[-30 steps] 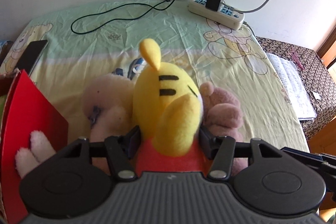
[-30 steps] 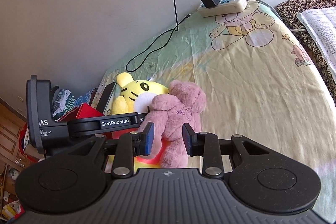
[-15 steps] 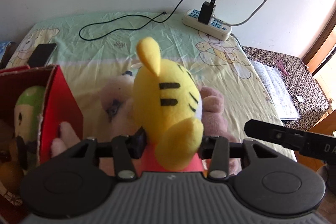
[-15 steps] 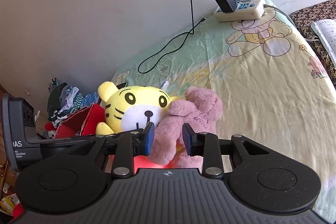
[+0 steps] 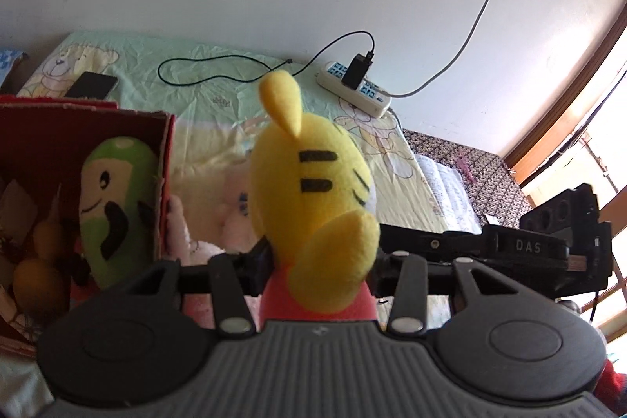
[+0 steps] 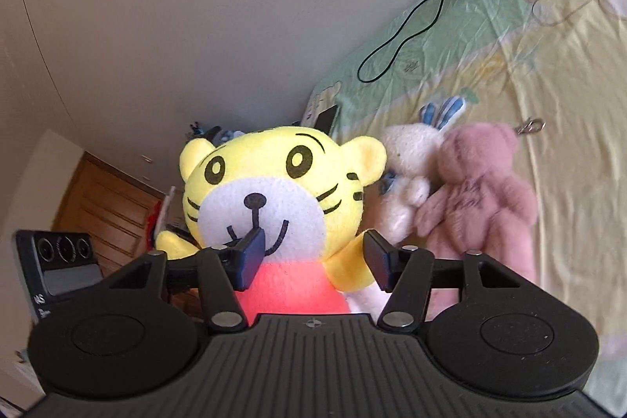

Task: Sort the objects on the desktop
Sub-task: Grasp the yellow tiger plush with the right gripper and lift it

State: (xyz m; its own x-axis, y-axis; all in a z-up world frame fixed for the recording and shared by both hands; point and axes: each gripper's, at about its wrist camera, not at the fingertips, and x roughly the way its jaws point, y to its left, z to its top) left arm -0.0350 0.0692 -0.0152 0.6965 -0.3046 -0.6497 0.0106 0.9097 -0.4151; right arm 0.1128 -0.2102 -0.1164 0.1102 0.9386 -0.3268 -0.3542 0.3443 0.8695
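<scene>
The left gripper [image 5: 319,261] clamps the tiger toy [image 5: 313,190] just right of the red box [image 5: 162,159]; the right gripper [image 6: 313,257] gapes wide, empty.

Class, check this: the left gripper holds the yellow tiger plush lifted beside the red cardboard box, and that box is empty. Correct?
Not quite. The left gripper does hold the yellow tiger plush beside the red cardboard box, but the box isn't empty: the left wrist view shows a green plush toy inside.
</scene>
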